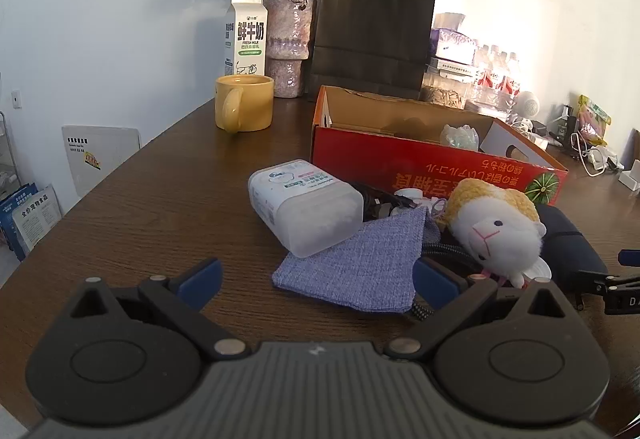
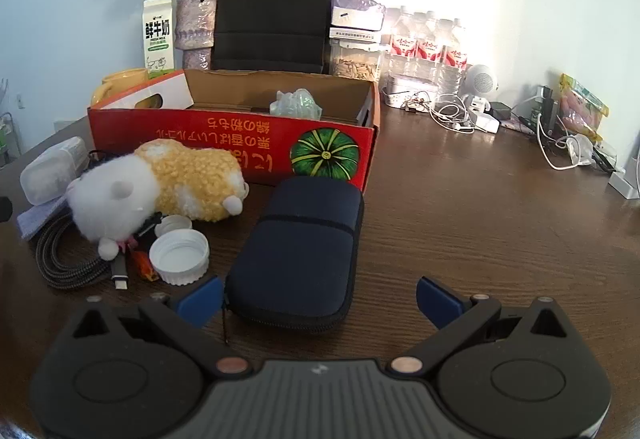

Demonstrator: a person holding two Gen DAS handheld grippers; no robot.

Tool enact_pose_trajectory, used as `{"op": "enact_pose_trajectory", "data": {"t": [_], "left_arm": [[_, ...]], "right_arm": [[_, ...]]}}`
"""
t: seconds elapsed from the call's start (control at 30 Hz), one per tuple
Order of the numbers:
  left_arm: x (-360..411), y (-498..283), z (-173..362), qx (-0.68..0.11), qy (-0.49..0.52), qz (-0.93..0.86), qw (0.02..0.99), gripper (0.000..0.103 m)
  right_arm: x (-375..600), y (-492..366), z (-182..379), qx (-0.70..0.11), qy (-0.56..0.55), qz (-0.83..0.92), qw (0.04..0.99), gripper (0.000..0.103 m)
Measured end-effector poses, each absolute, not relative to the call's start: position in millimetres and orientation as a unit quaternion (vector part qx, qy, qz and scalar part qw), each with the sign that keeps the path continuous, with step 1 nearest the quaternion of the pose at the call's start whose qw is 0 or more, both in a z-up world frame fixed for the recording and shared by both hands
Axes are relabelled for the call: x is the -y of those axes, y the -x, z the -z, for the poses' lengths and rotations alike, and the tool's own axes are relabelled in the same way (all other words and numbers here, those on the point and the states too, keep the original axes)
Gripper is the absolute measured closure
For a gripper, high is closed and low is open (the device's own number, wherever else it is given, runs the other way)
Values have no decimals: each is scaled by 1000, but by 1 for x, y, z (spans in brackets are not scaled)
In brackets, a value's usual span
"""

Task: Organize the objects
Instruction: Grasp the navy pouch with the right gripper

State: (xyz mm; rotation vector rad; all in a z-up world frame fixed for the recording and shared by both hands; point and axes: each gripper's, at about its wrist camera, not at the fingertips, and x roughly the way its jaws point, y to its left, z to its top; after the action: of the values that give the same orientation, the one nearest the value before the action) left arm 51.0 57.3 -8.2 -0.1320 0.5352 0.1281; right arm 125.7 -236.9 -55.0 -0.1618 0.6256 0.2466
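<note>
Right wrist view: my right tongs [image 2: 318, 297] gape around the navy case [image 2: 298, 251]; closing off-centre could skid it into the white cap [image 2: 180, 255].

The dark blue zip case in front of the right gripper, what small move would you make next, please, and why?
Probably ease the right gripper forward around the zip case: its jaws stand open and empty, the case's near end lies between them, and the red box waits behind.

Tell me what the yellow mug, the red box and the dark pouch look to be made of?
The mug looks like glazed ceramic: thick wall, soft sheen. The box is cardboard, printed red outside, with bare brown inner walls. The pouch seems a semi-rigid shell covered in matte fabric, judging by its zip seam.
</note>
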Motion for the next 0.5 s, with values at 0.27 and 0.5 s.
{"op": "enact_pose_trajectory", "data": {"t": [0.27,0.5], "left_arm": [[-62,-54,9,-268,66,-73,958,0],[-65,-59,12,-274,71,-79,956,0]], "right_arm": [[226,-161,64,-328,84,-124,933,0],[232,-189,70,-345,37,-126,929,0]]}}
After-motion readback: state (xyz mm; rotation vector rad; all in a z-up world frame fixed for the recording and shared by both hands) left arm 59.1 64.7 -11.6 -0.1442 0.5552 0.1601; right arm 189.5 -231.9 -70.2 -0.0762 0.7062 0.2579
